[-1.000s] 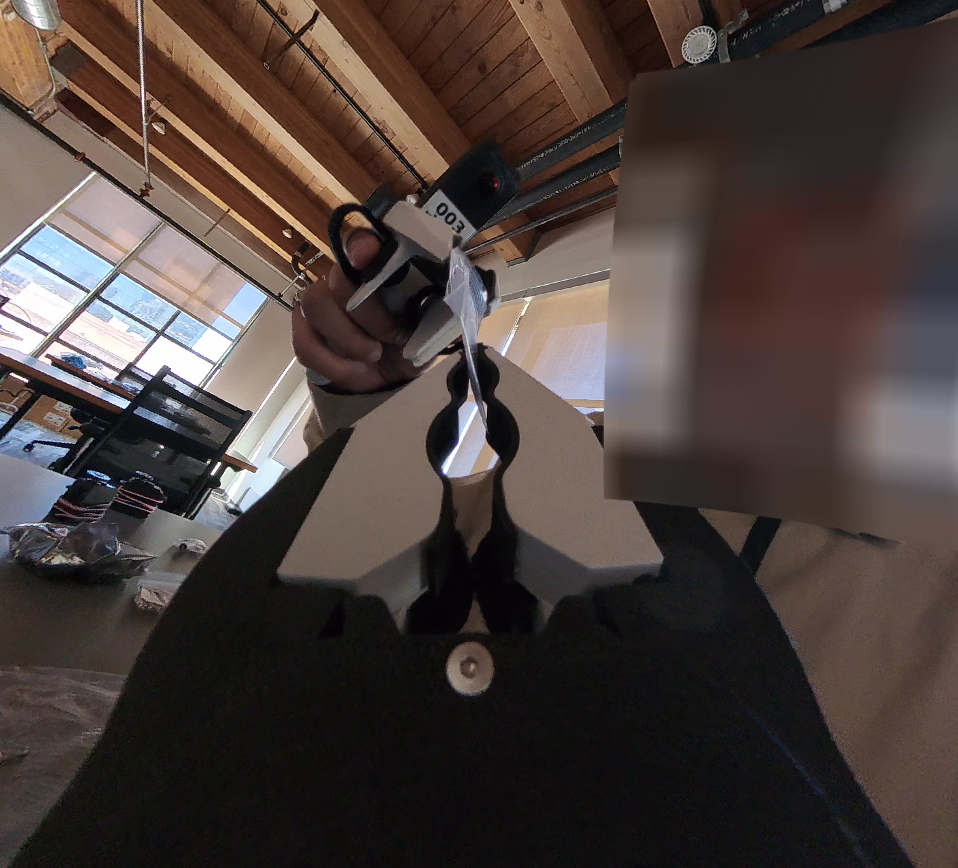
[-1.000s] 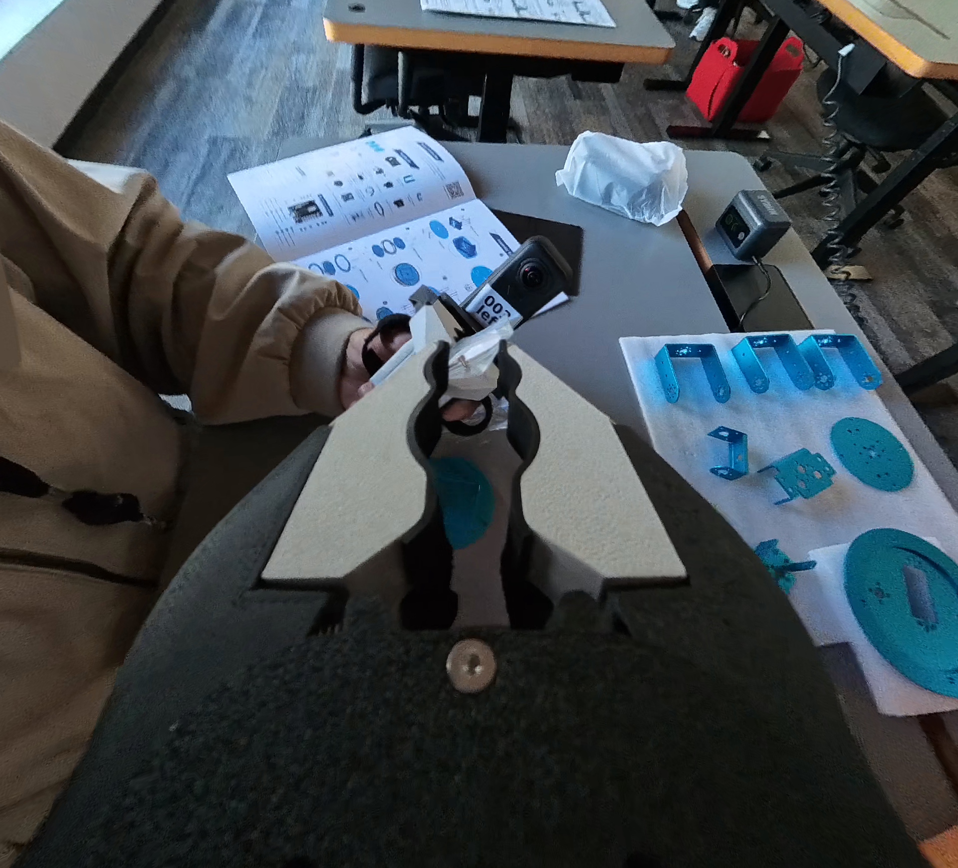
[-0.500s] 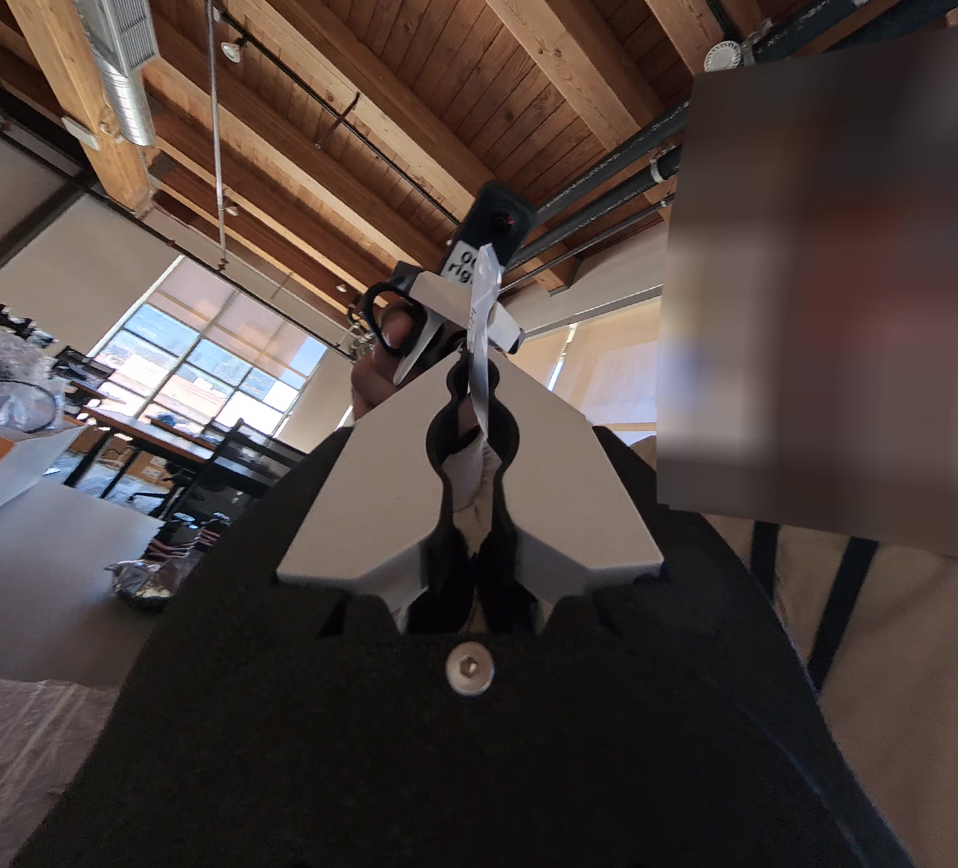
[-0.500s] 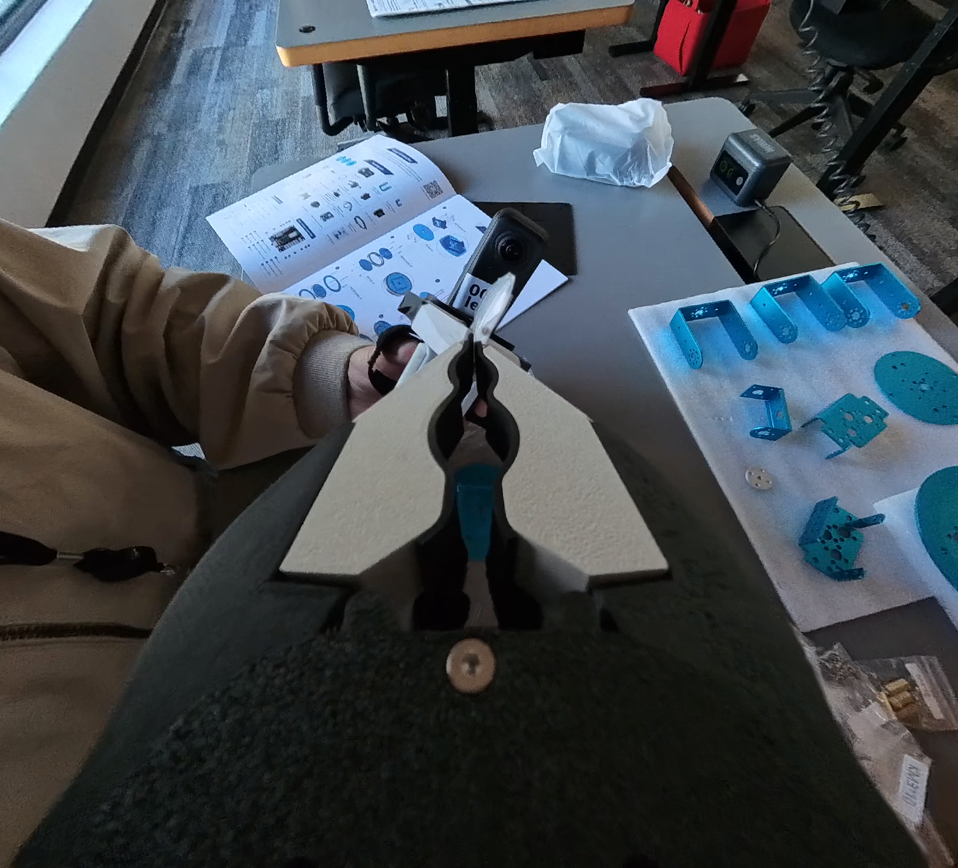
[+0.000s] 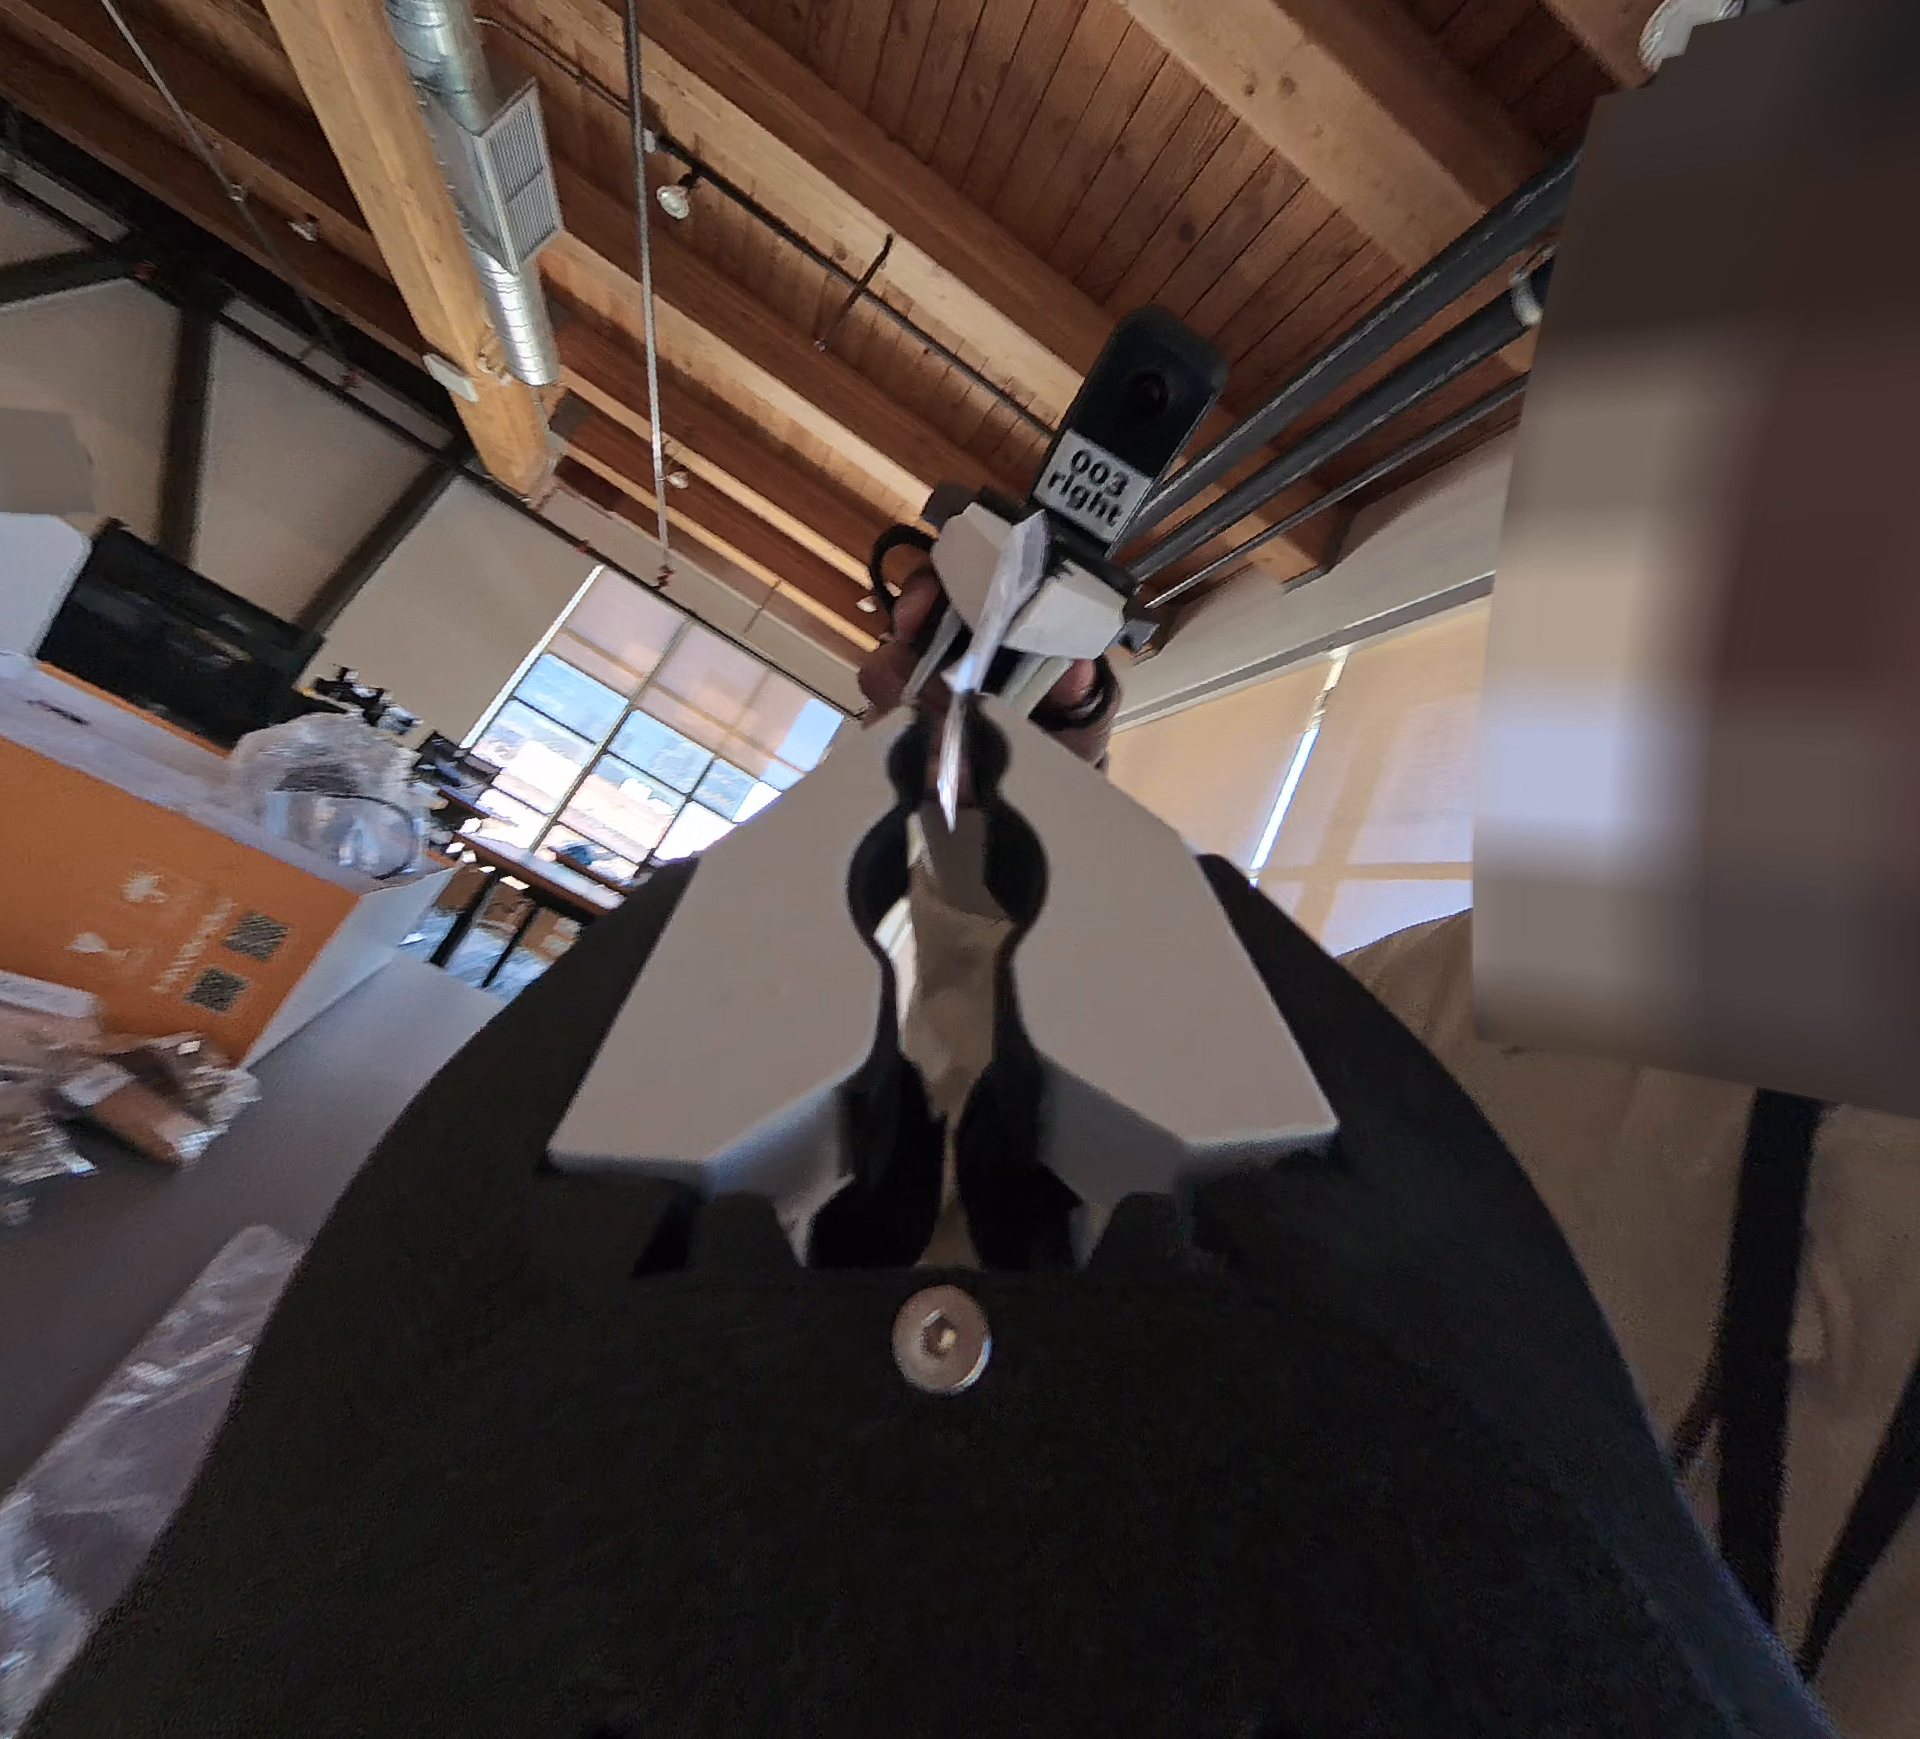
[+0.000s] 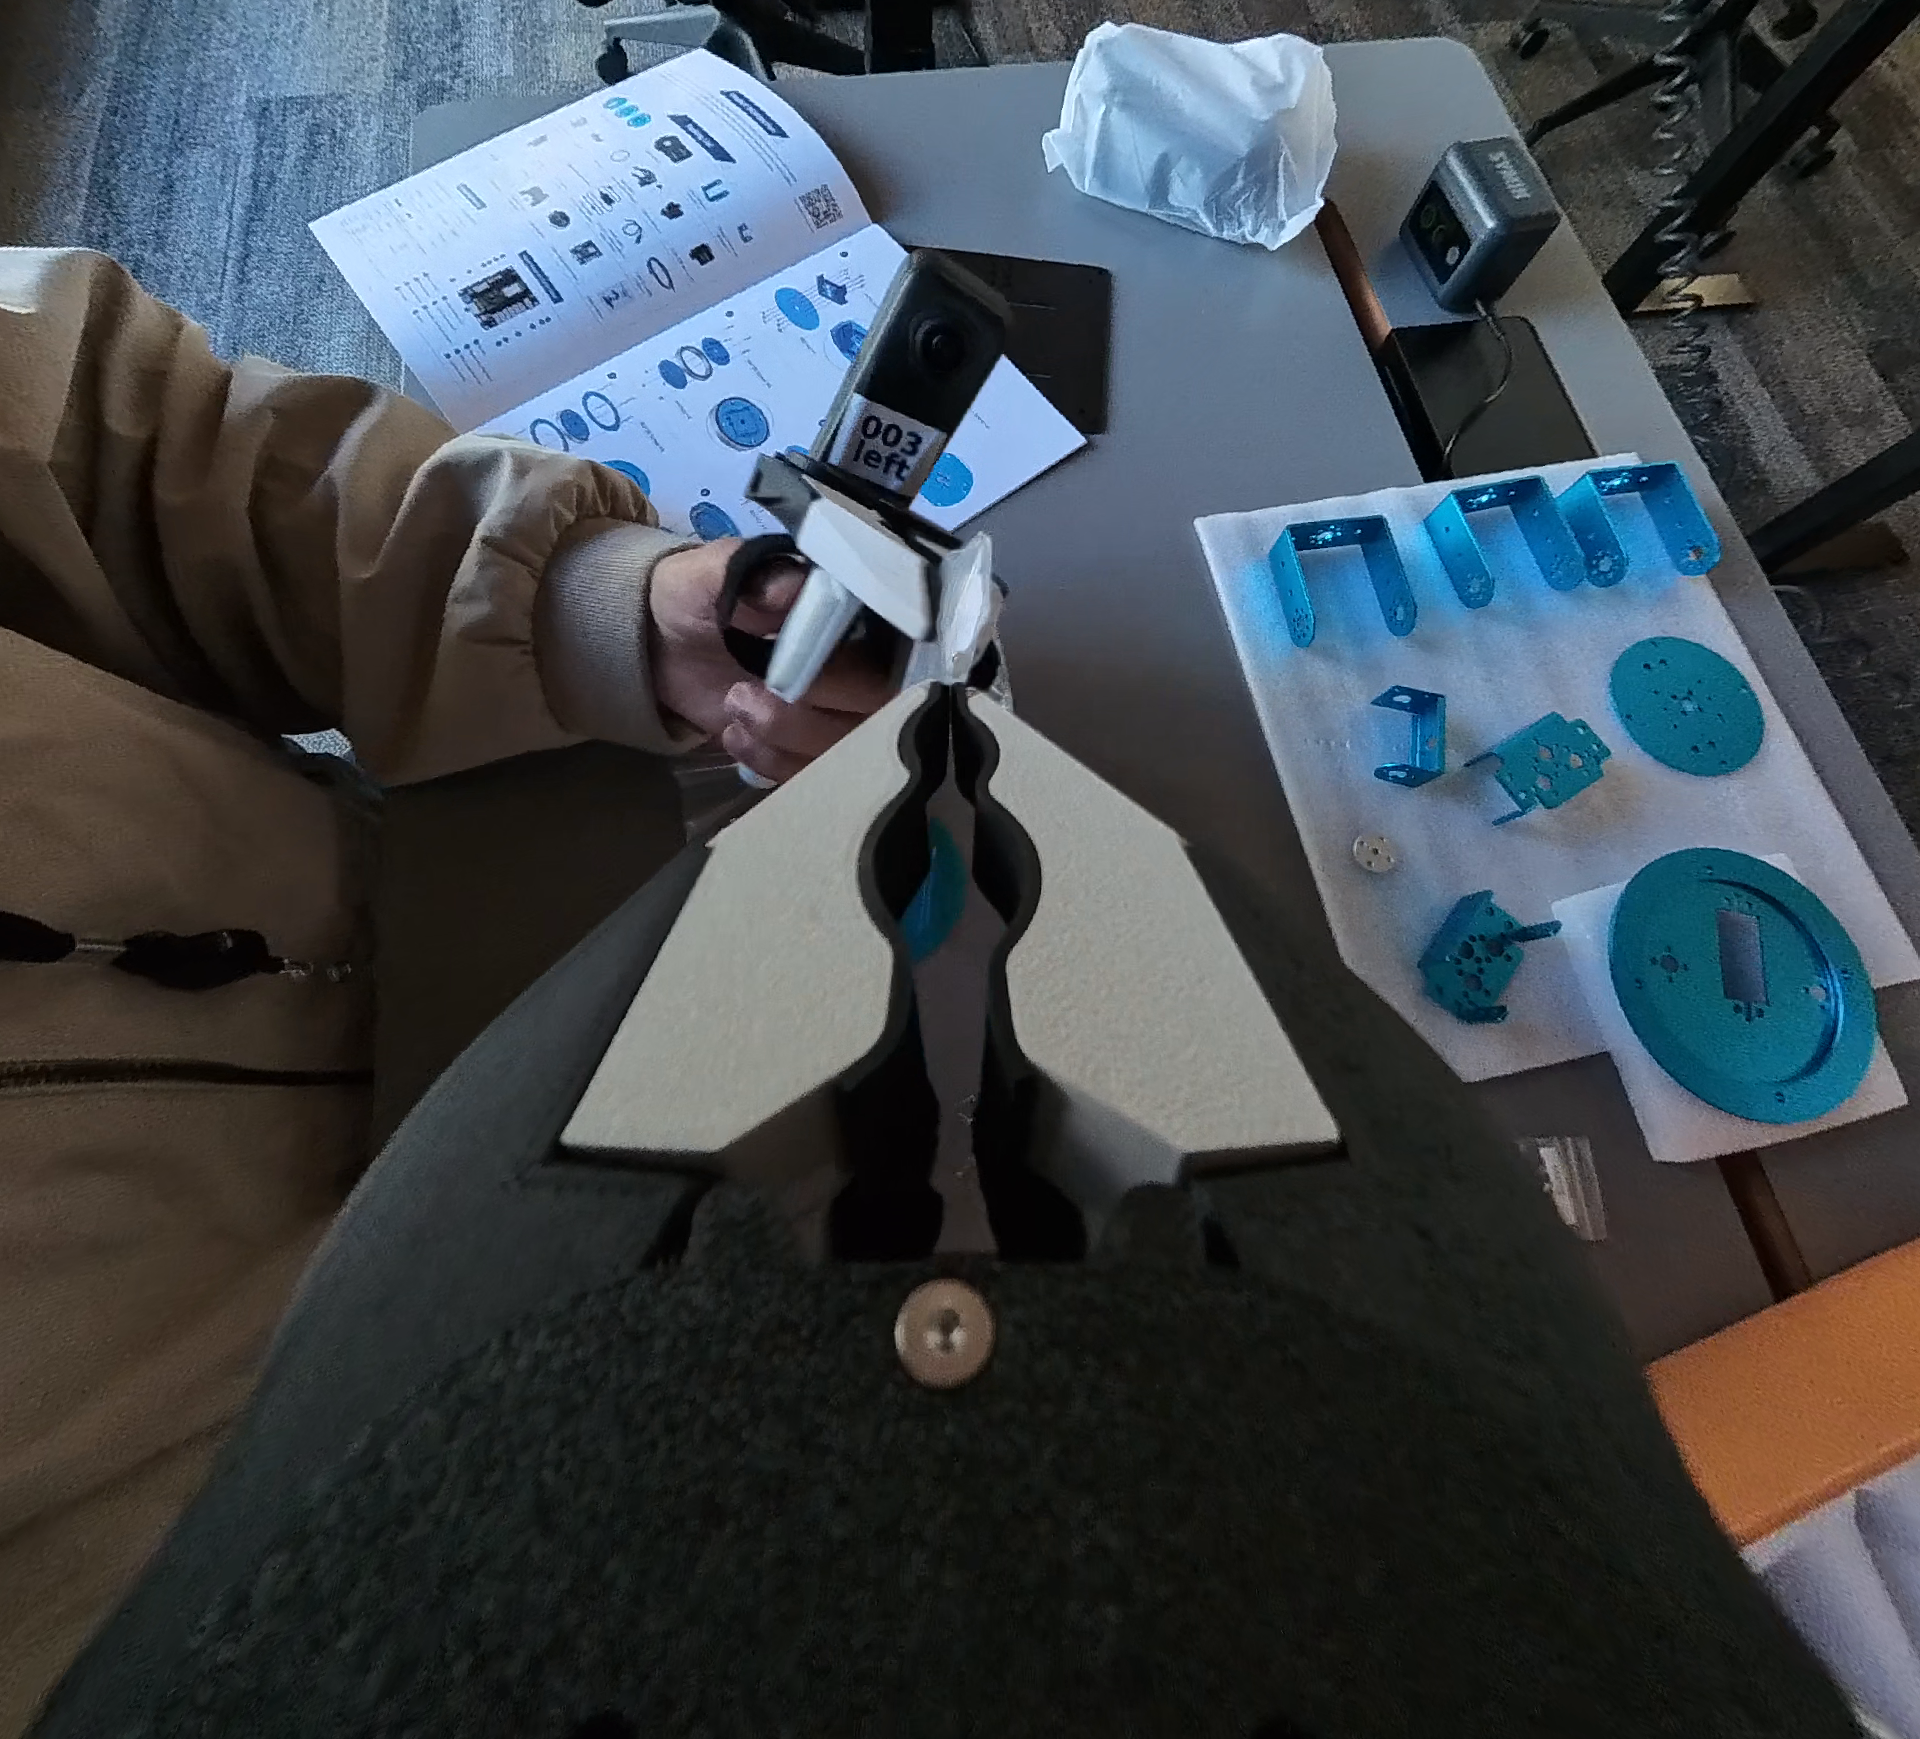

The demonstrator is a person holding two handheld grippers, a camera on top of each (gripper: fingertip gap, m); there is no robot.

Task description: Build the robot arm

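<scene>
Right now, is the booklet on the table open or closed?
Open: the booklet lies spread flat, both printed pages showing.

Booklet (image 6: 623,276) left, foam sheet (image 6: 1299,754) right, on table (image 6: 1226,401)

— What did we have on the grey table (image 6: 1226,401)?

— We had an open booklet (image 6: 623,276) at its far left corner, a crumpled white wrapper (image 6: 1195,120) at the far edge, and a small grey box with a cord (image 6: 1475,219) to the right of that. Nearer us lay a white foam sheet (image 6: 1320,754) with blue metal brackets (image 6: 1486,546) in a row, two blue discs (image 6: 1683,702) and some smaller blue pieces.

— And above us?

— We saw wooden ceiling beams (image 5: 343,89), a silver duct (image 5: 457,100), dark pipes (image 5: 1351,401) and a window (image 5: 623,754).
</scene>
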